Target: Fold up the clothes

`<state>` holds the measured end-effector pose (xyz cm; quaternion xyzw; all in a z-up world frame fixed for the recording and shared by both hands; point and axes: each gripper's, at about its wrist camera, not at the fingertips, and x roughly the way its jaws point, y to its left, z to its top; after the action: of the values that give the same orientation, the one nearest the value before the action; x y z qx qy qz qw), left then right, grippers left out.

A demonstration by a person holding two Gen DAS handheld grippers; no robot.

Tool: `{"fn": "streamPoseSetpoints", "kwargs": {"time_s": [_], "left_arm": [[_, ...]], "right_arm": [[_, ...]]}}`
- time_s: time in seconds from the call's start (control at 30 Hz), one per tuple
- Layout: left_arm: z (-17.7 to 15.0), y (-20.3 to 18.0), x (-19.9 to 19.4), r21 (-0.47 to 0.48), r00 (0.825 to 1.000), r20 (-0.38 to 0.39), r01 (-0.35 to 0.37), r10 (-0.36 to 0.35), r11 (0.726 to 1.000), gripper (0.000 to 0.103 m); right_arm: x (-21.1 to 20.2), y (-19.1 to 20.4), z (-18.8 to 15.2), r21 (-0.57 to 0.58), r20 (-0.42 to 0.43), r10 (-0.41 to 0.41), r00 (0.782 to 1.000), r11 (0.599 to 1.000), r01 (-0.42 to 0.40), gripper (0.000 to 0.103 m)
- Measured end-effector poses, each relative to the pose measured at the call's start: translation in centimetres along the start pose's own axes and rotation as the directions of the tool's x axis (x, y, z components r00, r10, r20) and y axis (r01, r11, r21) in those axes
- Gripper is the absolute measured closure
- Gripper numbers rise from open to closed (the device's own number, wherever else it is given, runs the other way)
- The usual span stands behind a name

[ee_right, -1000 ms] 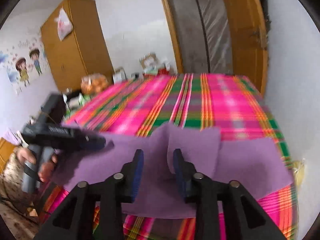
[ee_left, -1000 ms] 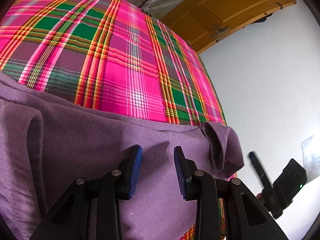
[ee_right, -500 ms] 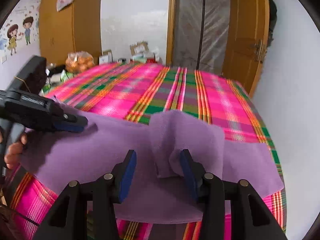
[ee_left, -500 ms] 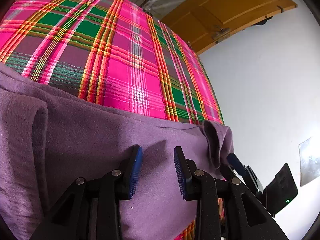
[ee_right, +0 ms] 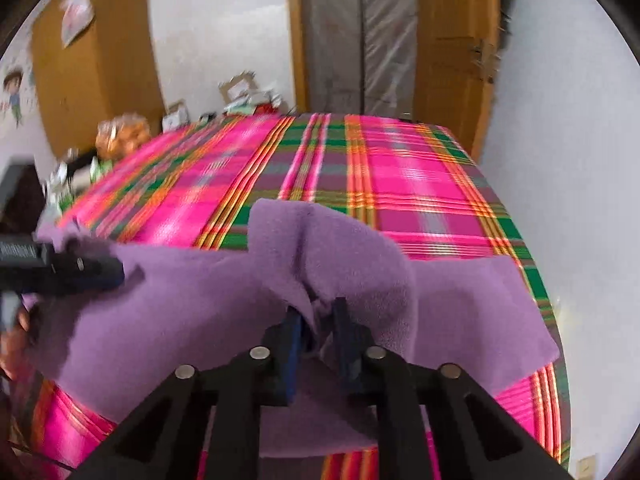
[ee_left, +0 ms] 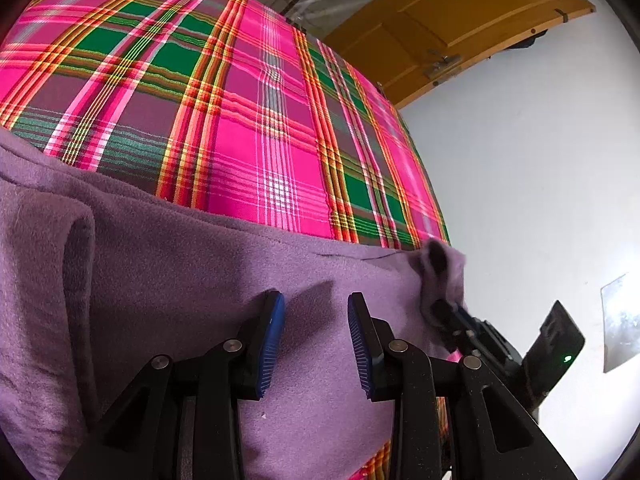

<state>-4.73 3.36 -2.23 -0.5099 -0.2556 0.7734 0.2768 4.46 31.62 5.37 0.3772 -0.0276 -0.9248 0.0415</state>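
A purple fleece garment [ee_left: 200, 280] lies spread across the near end of a bed with a pink plaid cover [ee_left: 260, 120]. My left gripper [ee_left: 316, 332] hovers open just over the fleece, with nothing between its blue pads. In the right wrist view the garment [ee_right: 460, 312] has a raised flap in its middle. My right gripper [ee_right: 318, 328] is closing on the lower edge of that flap, and the fleece is pinched between the pads. The right gripper [ee_left: 452, 312] also shows at the garment's far corner in the left wrist view. The left gripper [ee_right: 116, 274] shows side-on at the garment's left end.
The plaid cover [ee_right: 400, 184] stretches away beyond the garment. A white wall [ee_left: 520, 160] runs close along the bed's right side, with a wooden door [ee_left: 440, 32] behind. A wardrobe [ee_right: 92, 72] and boxes and bags [ee_right: 120, 136] stand past the bed's far left. A person's hand [ee_right: 16, 332] holds the left gripper.
The right gripper moved in onto the raised flap, widened briefly, then narrowed its jaws onto the fleece. The flap's corner is now bunched. The left gripper stayed where it was.
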Motion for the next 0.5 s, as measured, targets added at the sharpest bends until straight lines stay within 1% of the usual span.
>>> {"fn": "streamPoseSetpoints", "kwargs": {"time_s": [0.07,0.2,0.27,0.3,0.33,0.4,0.5], "left_arm": [[0.0,-0.1,0.0,0.001,1.0,-0.001,-0.004,0.004,1.0,0.069],[0.0,-0.1,0.0,0.004,1.0,-0.002,-0.011,0.011,1.0,0.069],[0.0,-0.1,-0.1,0.004,1.0,-0.002,-0.013,0.013,1.0,0.069],[0.1,-0.1,-0.1,0.004,1.0,-0.002,-0.014,0.014,1.0,0.069],[0.1,-0.1,-0.2,0.003,1.0,-0.002,-0.015,0.015,1.0,0.069],[0.0,-0.2,-0.2,0.003,1.0,-0.001,-0.018,0.018,1.0,0.069],[-0.1,-0.3,-0.2,0.004,1.0,0.001,-0.026,0.026,1.0,0.069]], "right_arm": [[-0.9,-2.3,0.1,0.082,0.014,0.02,1.0,0.996,-0.021,0.09],[-1.8,-6.6,0.5,0.228,0.032,0.007,0.999,0.974,-0.014,0.09],[-1.9,-8.9,0.5,0.291,0.033,0.004,0.999,0.957,-0.013,0.09],[-1.7,-9.9,0.5,0.319,0.029,0.007,1.0,0.948,-0.016,0.093],[-1.6,-10.9,0.6,0.348,0.025,0.011,1.0,0.937,-0.02,0.094],[-1.6,-13.3,0.1,0.424,0.032,0.027,0.999,0.905,-0.038,0.094],[-1.8,-15.3,-0.5,0.471,0.034,-0.007,0.999,0.882,-0.01,0.094]]}}
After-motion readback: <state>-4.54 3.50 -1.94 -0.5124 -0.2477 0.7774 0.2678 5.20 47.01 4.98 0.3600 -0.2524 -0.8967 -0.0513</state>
